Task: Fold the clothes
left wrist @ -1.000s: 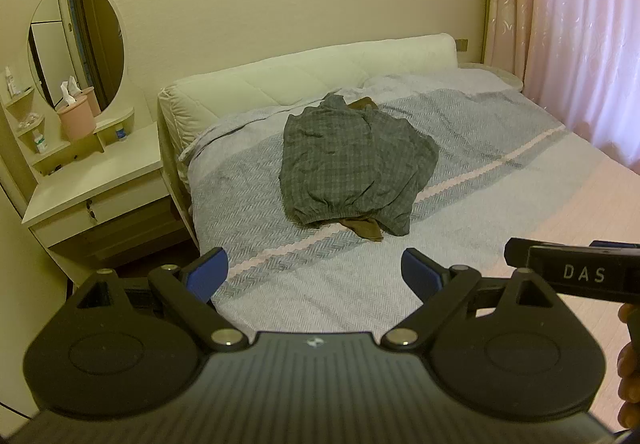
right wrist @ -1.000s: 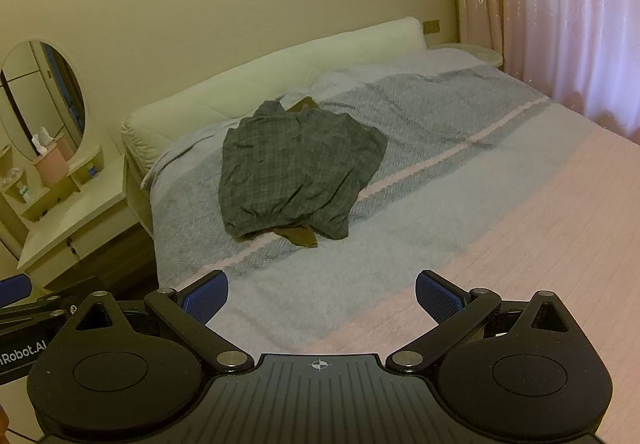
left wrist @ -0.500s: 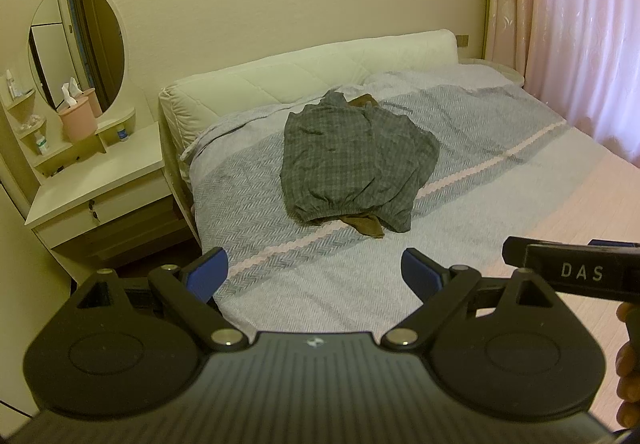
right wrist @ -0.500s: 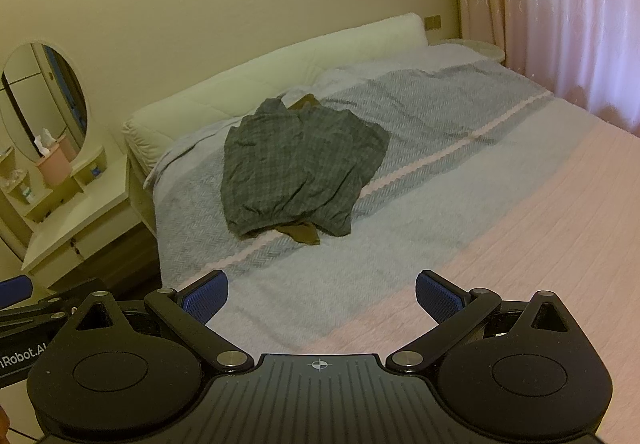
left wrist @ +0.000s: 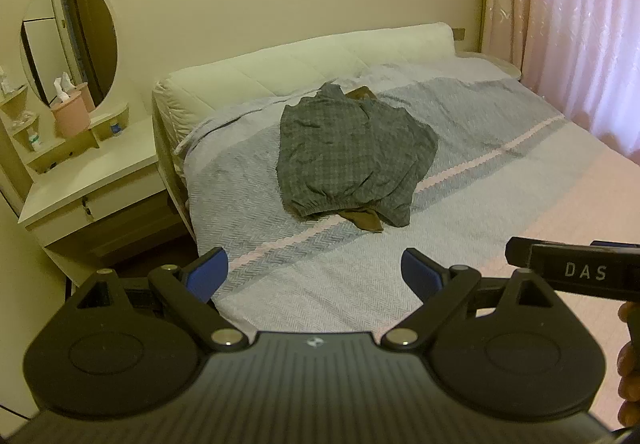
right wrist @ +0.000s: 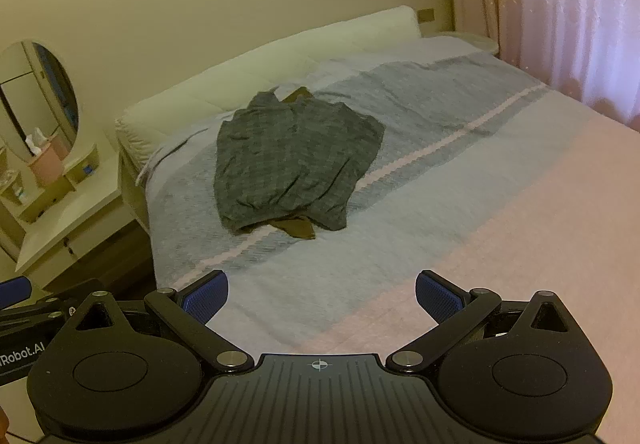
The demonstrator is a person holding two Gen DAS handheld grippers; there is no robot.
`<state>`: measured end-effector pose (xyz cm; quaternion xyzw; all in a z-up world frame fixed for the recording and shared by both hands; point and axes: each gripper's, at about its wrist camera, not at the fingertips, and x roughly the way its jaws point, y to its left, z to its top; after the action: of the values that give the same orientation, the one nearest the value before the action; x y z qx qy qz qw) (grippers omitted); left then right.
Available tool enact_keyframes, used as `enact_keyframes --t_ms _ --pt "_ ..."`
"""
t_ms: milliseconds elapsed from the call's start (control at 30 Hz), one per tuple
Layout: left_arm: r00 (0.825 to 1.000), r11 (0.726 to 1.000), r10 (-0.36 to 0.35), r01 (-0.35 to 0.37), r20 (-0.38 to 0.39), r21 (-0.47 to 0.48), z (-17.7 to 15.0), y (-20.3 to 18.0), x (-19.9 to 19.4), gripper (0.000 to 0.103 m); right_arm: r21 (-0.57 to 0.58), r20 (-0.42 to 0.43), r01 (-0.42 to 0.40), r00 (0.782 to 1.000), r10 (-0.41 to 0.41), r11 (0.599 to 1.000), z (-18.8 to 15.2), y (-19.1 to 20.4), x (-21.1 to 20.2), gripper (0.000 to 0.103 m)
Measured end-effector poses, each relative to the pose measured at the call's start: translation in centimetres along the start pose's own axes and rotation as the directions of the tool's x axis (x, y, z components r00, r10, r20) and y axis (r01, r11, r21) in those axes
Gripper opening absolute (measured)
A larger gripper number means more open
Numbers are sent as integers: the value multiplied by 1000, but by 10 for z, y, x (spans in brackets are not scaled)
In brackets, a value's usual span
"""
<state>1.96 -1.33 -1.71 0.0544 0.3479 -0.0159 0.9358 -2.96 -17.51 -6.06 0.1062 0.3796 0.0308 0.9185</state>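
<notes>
A grey checked garment (left wrist: 352,156) lies crumpled in a loose heap on the bed (left wrist: 320,276), toward the headboard (left wrist: 280,72) end, at about 12 o'clock from the left gripper (left wrist: 315,270) and about 11 o'clock from the right gripper (right wrist: 322,296). Its fabric is rumpled with soft ridges, and the near hem looks gathered, as if elasticated. A brown piece of cloth (left wrist: 366,220) pokes out from under the near edge, and another brown bit shows at the far edge by the headboard; whether these are one item or two cannot be told, since the grey garment covers whatever joins them. What kind of garment the grey one is cannot be made out either. It rests across the grey herringbone band of the bedspread, touching the thin pale stripe, with the pink section nearer the grippers. Both grippers hang well apart from the clothes, each with its blue-padded fingers spread wide and nothing between them. In the left wrist view the right gripper's body is cut off at 3 o'clock, showing the letters "DAS". A dressing table (left wrist: 88,180) with an oval mirror (left wrist: 70,40) stands at 10 o'clock, and pink curtains (left wrist: 576,24) hang at 2 o'clock.
</notes>
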Motion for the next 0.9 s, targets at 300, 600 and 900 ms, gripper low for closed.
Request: enact_keyframes --t_ms 300,600,900 --pt "998 999 -51 51 -32 1 6 17 36 92 54 -26 24 999 -22 998 4 -4 25 102" --pt "987 993 -117 112 -113 -43 22 54 114 89 259 -90 -44 994 69 965 15 -24 88 102" --pt "957 980 -193 178 -215 -88 39 86 225 82 541 -165 -82 965 202 837 20 -47 189 102"
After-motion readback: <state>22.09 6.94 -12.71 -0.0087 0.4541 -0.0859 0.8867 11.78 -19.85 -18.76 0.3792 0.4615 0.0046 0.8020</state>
